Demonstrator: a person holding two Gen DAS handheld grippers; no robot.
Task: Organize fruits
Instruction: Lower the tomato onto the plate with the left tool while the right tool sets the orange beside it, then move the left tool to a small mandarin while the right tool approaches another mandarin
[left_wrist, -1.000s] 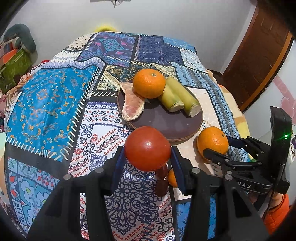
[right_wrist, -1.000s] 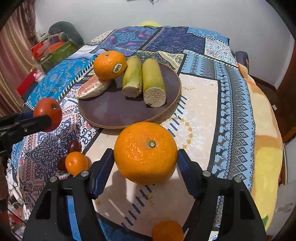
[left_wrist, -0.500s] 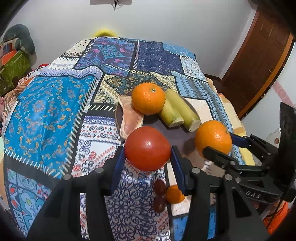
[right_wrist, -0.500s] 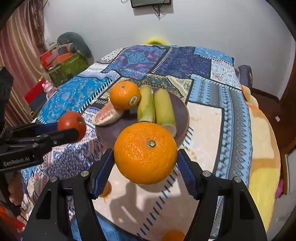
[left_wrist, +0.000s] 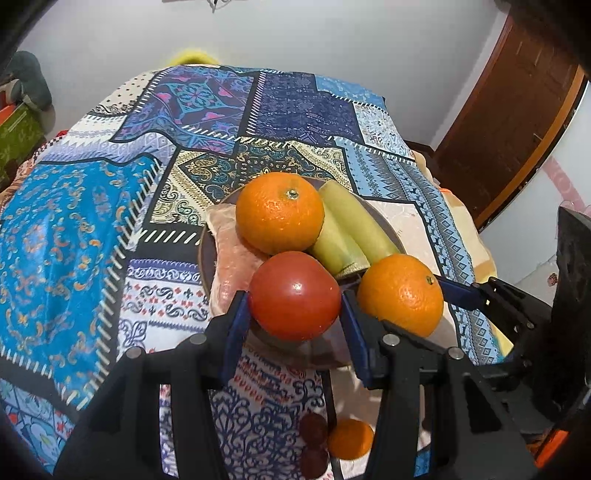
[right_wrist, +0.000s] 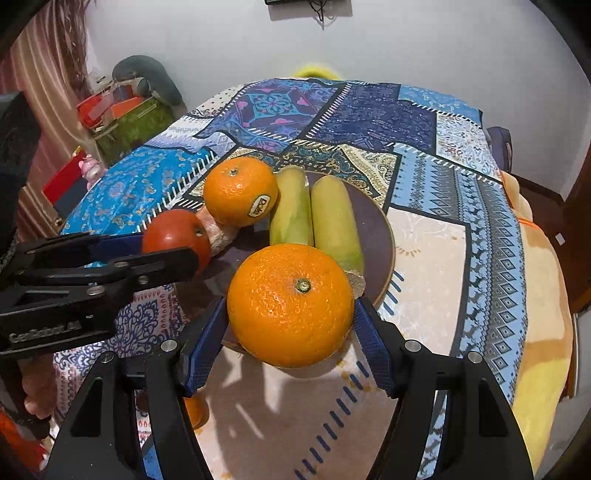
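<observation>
My left gripper (left_wrist: 293, 312) is shut on a red tomato (left_wrist: 294, 295) and holds it over the near left rim of the dark round plate (right_wrist: 380, 229). My right gripper (right_wrist: 290, 334) is shut on a large orange (right_wrist: 290, 304) and holds it over the plate's near edge. The plate holds another orange (left_wrist: 279, 212) with a sticker, two yellow-green cane pieces (right_wrist: 334, 221) and a pink pomelo slice (left_wrist: 232, 254). The tomato (right_wrist: 177, 236) and left gripper also show in the right wrist view, the held orange (left_wrist: 400, 295) in the left.
The plate stands on a table with a patchwork cloth (left_wrist: 74, 221). A small orange (left_wrist: 350, 439) and two dark red fruits (left_wrist: 313, 443) lie on the cloth near me. A wooden door (left_wrist: 517, 110) is at the right, boxes and clutter (right_wrist: 122, 114) at the left.
Both grippers have moved forward with their fruit, from above the cloth in front of the plate to over the plate's near edge. Both stay shut.
</observation>
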